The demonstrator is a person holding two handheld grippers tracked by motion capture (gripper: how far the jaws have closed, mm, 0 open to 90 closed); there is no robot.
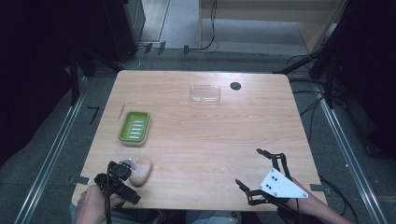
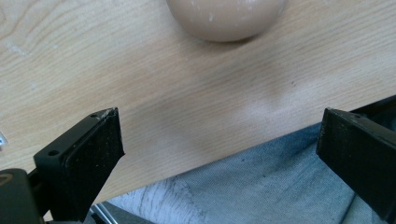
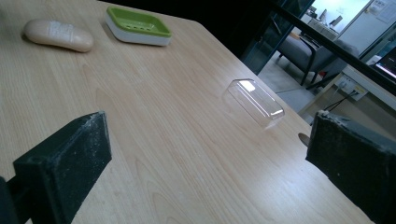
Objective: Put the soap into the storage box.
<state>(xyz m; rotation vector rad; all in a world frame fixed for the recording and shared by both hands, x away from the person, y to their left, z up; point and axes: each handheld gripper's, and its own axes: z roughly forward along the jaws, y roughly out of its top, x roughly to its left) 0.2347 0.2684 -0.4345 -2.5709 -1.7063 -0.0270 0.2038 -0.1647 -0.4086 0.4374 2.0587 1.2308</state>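
The left gripper (image 1: pixel 122 179) sits at the near left corner of the pale wooden bench (image 1: pixel 201 140), its black fingers (image 2: pixel 88 154) spread wide with bare wood and grey cloth between them. In its own view the rounded end of a beige oval soap bar (image 2: pixel 227 18) lies just ahead of the fingers, apart from them; from the high view the soap bar (image 1: pixel 141 171) looks just beside the gripper, though whether they touch there is hard to judge.

The right gripper (image 1: pixel 254 172) hovers near the bench's near right corner, fingers (image 3: pixel 70 163) also spread wide and gripping nothing, a grey three-cornered plate (image 1: pixel 280 184) on top.

Beyond the soap bar, farther from the person, stands a green rectangular soap dish (image 1: pixel 135 127) with a white underside and slotted floor. Well to the right of the soap bar and toward the far edge lies a clear plastic rectangular lid (image 1: pixel 205 94), with a small dark round spot (image 1: pixel 236 86) in the bench top just beside it.

The bench has rounded corners and a light grain. Around it is grey floor with metal rails (image 1: pixel 51 154) on either side, black cables (image 1: pixel 210 32) at the far end, and dark equipment to both sides.
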